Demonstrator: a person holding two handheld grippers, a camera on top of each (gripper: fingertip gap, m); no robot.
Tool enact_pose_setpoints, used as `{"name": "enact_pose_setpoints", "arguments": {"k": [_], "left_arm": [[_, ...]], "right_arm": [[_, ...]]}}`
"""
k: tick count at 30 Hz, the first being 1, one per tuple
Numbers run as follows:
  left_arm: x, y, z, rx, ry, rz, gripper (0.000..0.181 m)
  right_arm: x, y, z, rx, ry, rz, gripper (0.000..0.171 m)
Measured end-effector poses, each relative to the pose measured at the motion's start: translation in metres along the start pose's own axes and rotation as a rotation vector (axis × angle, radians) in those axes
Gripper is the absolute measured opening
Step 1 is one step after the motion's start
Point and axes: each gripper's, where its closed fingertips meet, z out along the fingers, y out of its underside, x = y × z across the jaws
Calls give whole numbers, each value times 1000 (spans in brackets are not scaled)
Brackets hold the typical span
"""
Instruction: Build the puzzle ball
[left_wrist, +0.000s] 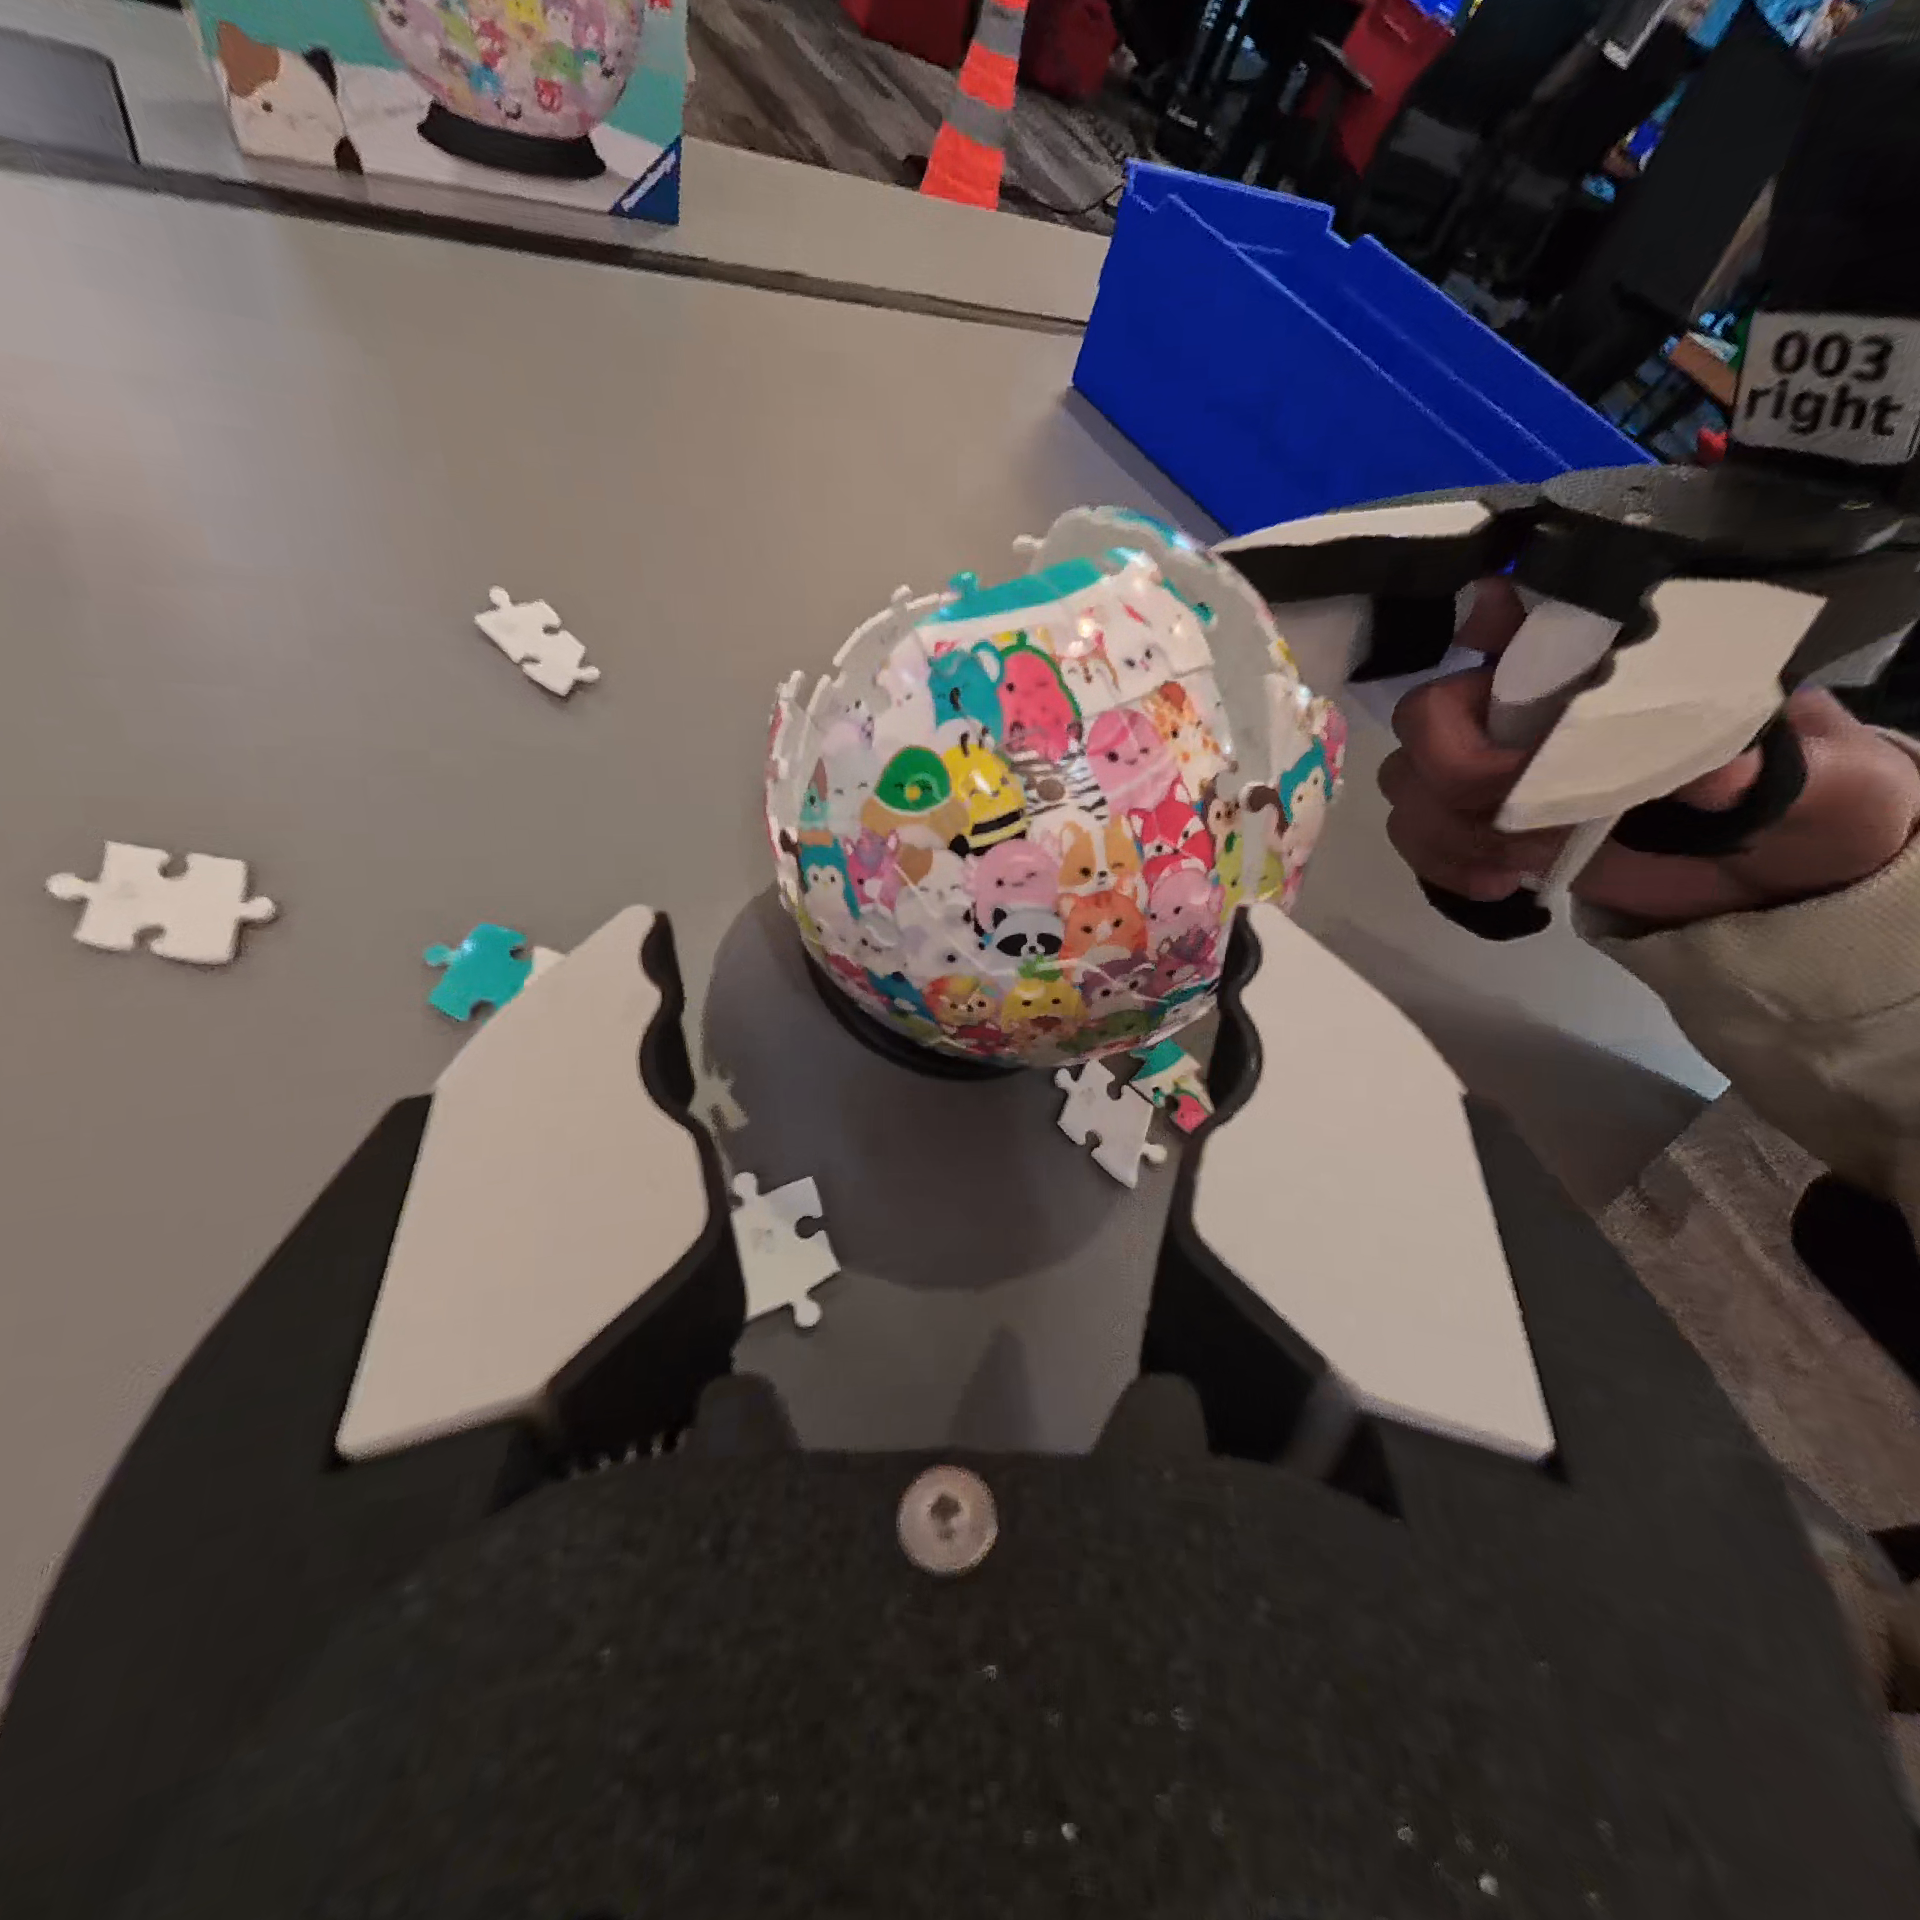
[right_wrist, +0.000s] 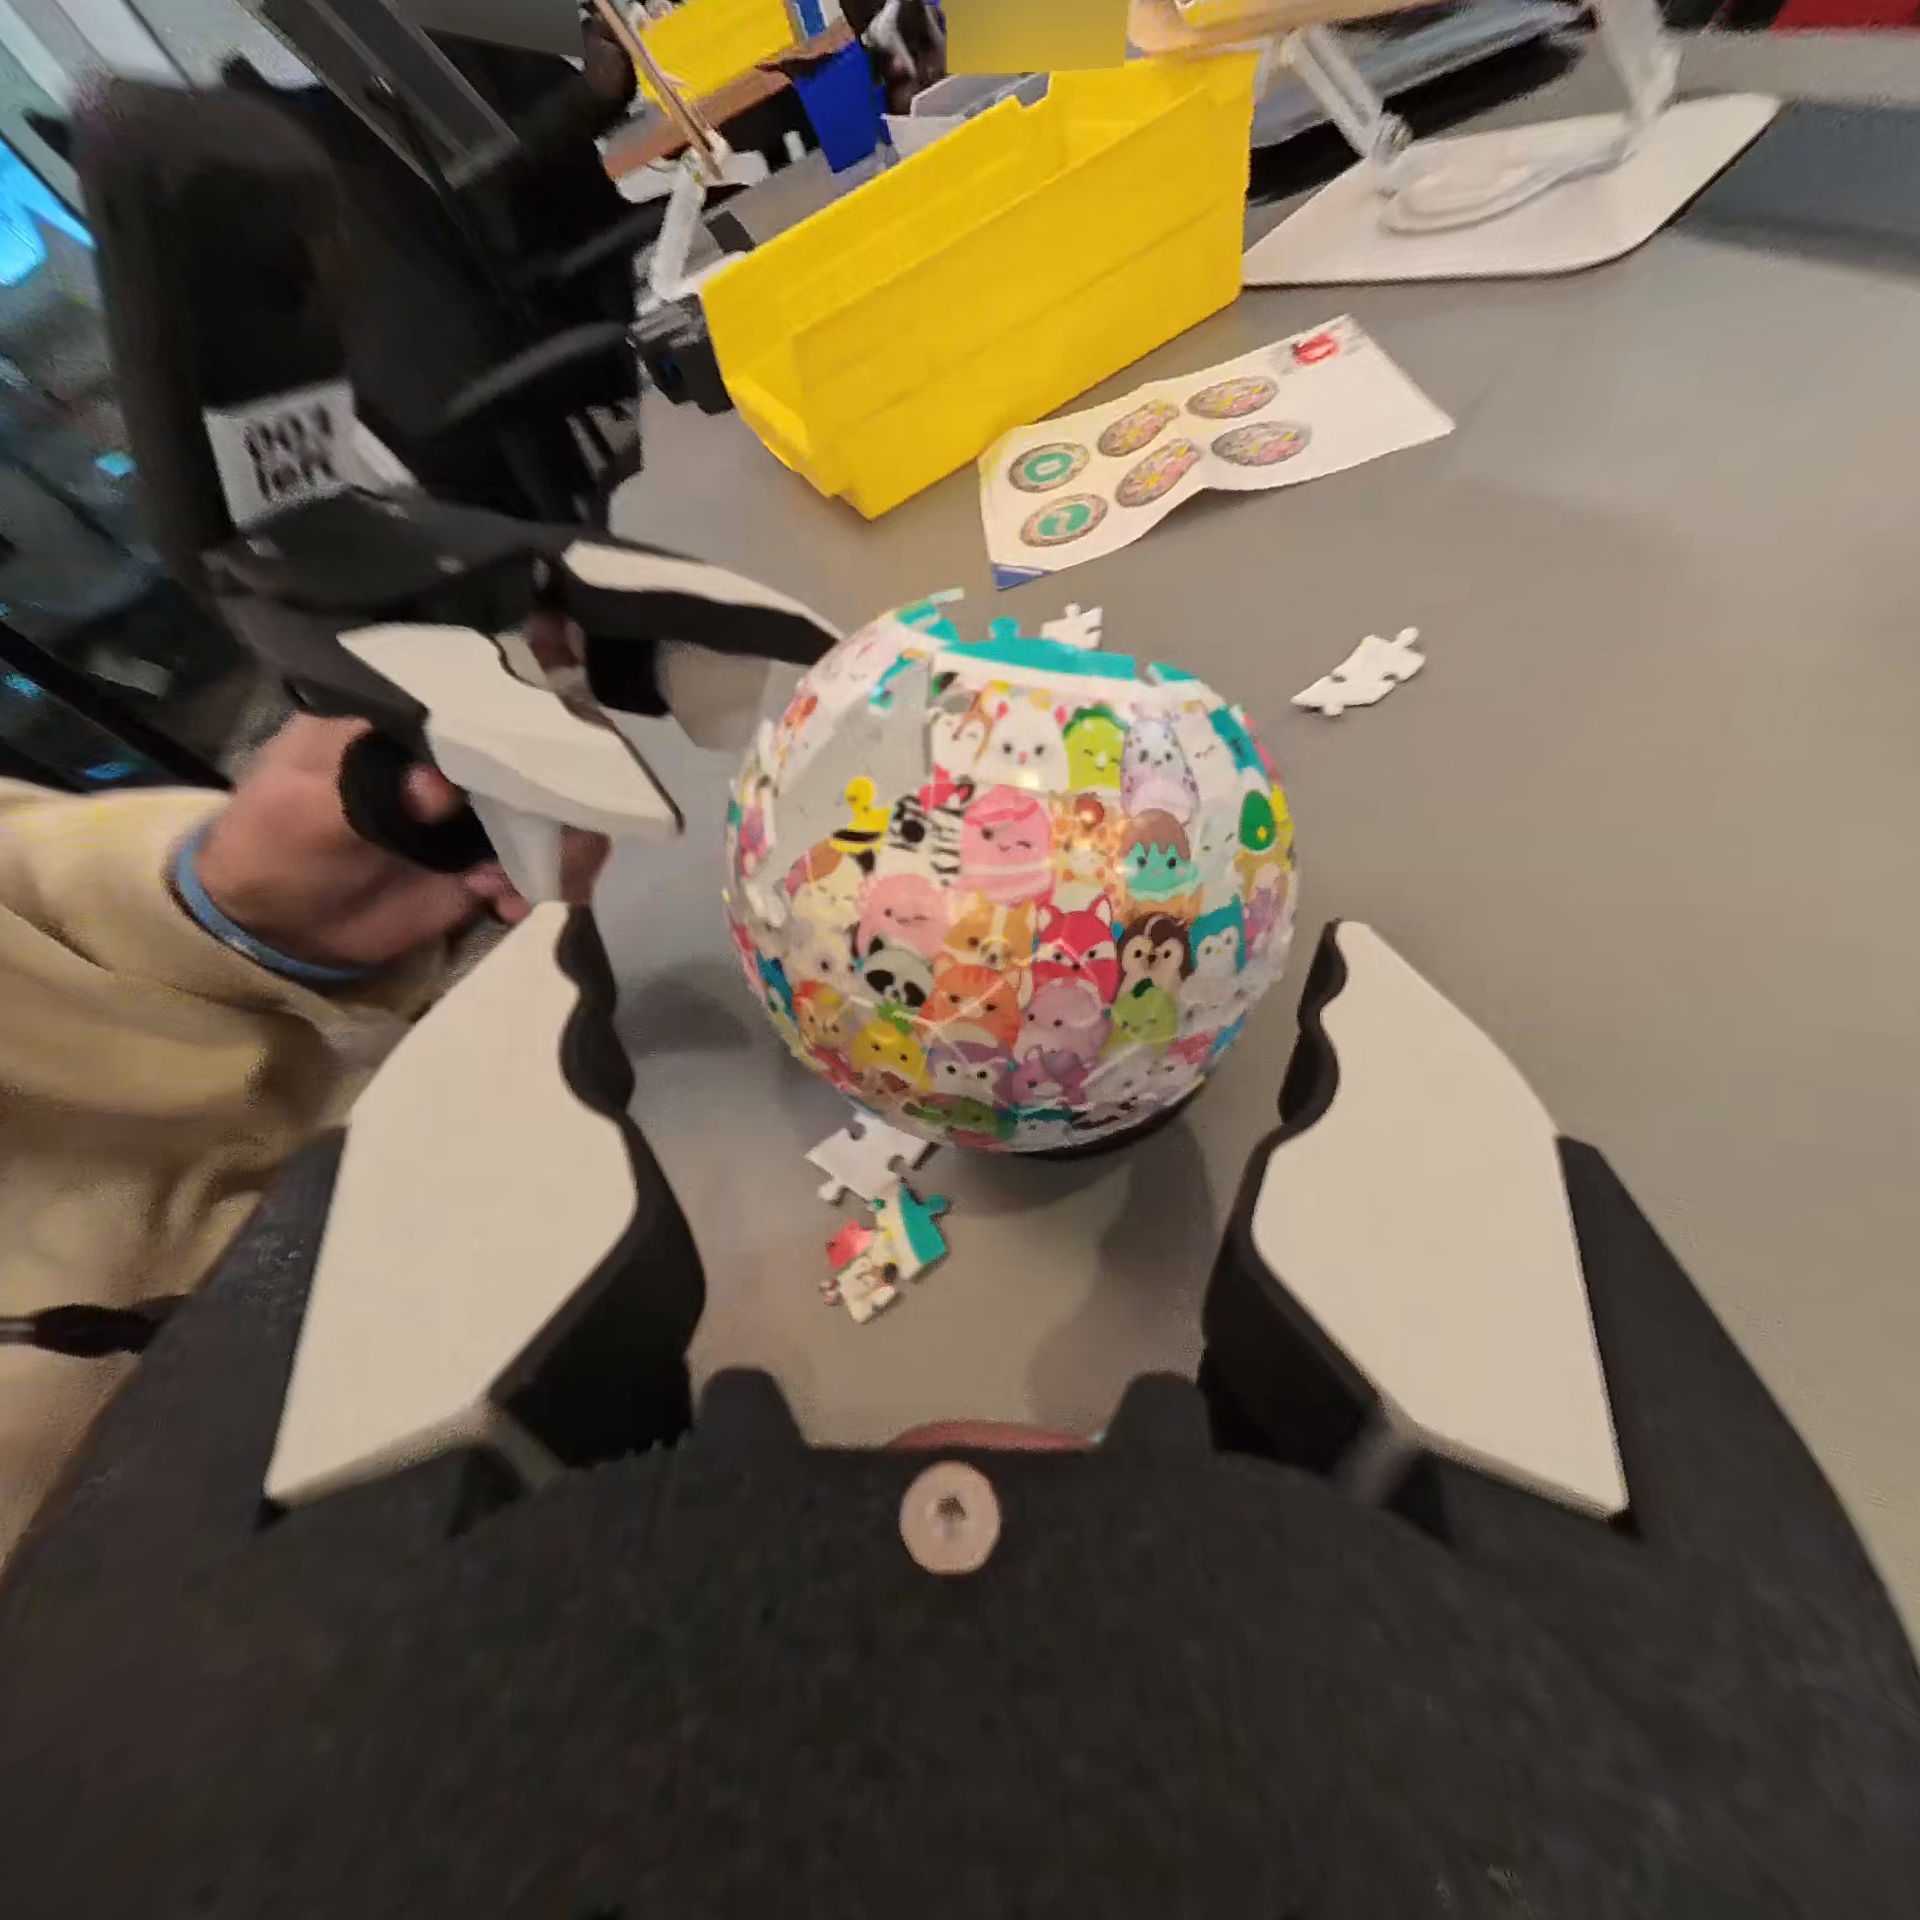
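Observation:
The colourful puzzle ball (left_wrist: 1049, 810) stands on a black base on the grey table, with its top open and a gap in its upper side (right_wrist: 862, 748). My left gripper (left_wrist: 951, 930) is open and empty, its fingers either side of the ball's lower half. My right gripper (right_wrist: 951, 935) is open and empty, facing the ball (right_wrist: 1013, 883) from the other side. Each gripper shows in the other's view, open, one fingertip close to the ball's upper edge (left_wrist: 1236, 551) (right_wrist: 821, 634). Loose pieces lie around: white (left_wrist: 535, 639), white (left_wrist: 161, 904), teal (left_wrist: 478, 971), and some by the base (right_wrist: 883, 1226).
The puzzle box (left_wrist: 447, 94) stands at the table's far edge. A blue bin (left_wrist: 1330, 353) sits behind the ball in the left wrist view. A yellow bin (right_wrist: 987, 281) and a printed sheet (right_wrist: 1205, 447) lie beyond it in the right wrist view. Hands in cream sleeves hold the grippers.

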Motion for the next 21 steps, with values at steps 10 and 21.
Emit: {"name": "enact_pose_setpoints", "arguments": {"k": [10,21], "left_arm": [[18,1,15,9,147,-183,110],[14,10,24,-30,227,-253,101]], "right_arm": [[5,14,21,-39,-23,258,123],[9,23,28,-55,-46,376,116]]}}
